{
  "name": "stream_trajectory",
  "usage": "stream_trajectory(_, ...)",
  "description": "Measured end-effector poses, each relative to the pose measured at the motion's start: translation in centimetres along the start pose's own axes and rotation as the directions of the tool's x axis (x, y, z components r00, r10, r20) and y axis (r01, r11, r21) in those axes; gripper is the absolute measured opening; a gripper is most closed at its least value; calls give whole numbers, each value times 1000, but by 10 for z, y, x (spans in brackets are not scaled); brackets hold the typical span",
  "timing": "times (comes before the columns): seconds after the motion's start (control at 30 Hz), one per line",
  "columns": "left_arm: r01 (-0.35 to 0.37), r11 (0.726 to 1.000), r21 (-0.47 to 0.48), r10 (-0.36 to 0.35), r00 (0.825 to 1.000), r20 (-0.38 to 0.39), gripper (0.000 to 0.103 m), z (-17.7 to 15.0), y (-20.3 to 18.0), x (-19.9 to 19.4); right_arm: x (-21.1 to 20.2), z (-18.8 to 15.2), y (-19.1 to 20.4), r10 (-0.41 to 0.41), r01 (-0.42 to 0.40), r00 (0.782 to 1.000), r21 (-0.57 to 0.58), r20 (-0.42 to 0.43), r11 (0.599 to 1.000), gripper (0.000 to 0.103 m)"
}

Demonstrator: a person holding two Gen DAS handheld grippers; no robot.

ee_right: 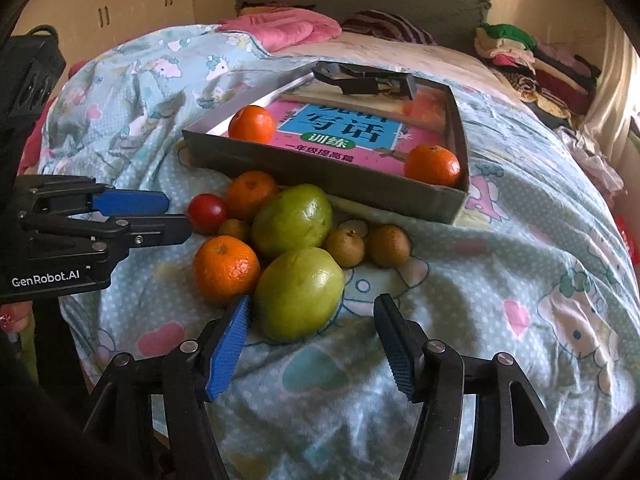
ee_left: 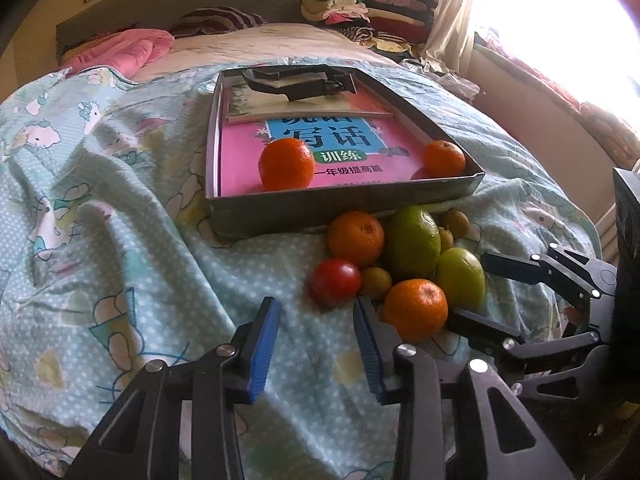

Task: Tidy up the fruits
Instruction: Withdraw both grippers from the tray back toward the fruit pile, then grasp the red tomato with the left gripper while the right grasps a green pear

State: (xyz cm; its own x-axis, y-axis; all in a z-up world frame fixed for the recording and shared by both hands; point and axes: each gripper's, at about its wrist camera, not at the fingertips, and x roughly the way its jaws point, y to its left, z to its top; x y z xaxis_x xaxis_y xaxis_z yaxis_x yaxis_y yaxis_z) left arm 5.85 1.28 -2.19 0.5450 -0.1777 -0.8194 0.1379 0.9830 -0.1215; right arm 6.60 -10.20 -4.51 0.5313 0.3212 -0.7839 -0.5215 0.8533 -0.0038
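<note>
A grey cardboard tray (ee_left: pixel 344 202) (ee_right: pixel 320 176) lies on the bed with two oranges (ee_left: pixel 286 164) (ee_left: pixel 444 158) in it on a pink book. In front of it a pile of fruit rests on the sheet: two oranges (ee_right: pixel 226 268) (ee_right: pixel 252 194), two green fruits (ee_right: pixel 298 294) (ee_right: pixel 292 220), a red tomato (ee_left: pixel 336 282) (ee_right: pixel 207 213) and several small brown fruits (ee_right: pixel 389 246). My left gripper (ee_left: pixel 316 320) is open, just short of the tomato. My right gripper (ee_right: pixel 312 312) is open, its fingers on either side of the near green fruit, apart from it.
A black tool (ee_left: pixel 298 80) lies at the tray's far end on another book. The bed has a rumpled blue cartoon sheet (ee_left: pixel 120 240), a pink quilt (ee_right: pixel 280 30) and stacked clothes (ee_left: pixel 352 12) at the head. A bright window is at the right.
</note>
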Motion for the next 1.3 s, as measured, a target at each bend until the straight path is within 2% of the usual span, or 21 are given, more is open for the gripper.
stream_trajectory(0.17,16,1000,12,-16,1000,0,34,2,-2,4,6,2,-4,15,-15,1000,-7,16,1000,65)
stream_trajectory(0.23,25,1000,19,-25,1000,-1,34,3,-2,5,9,3,-5,33,-33,999,-5,19,999,60)
stream_trajectory(0.27,28,999,23,-28,1000,-1,34,4,-2,6,10,4,-6,55,-55,998,2,20,998,53)
stream_trajectory(0.3,32,999,26,-32,999,-1,34,5,-2,7,12,5,-7,78,-79,997,8,22,997,52)
stream_trajectory(0.47,76,997,22,-76,997,-8,31,12,1,15,10,6,-9,96,-97,994,21,43,995,52)
stream_trajectory(0.8,121,993,-2,-121,993,-10,27,16,10,19,-9,4,-19,76,-86,991,85,114,993,52)
stream_trajectory(0.97,139,988,-65,-136,990,38,27,19,22,0,-20,9,-25,85,-104,984,117,156,988,52)
stream_trajectory(1.13,119,988,-96,-108,988,112,27,34,35,-23,-26,20,-31,81,-106,979,133,186,985,52)
stream_trajectory(1.3,61,993,-104,-49,992,116,27,48,41,-21,-28,36,-34,71,-100,976,131,208,986,52)
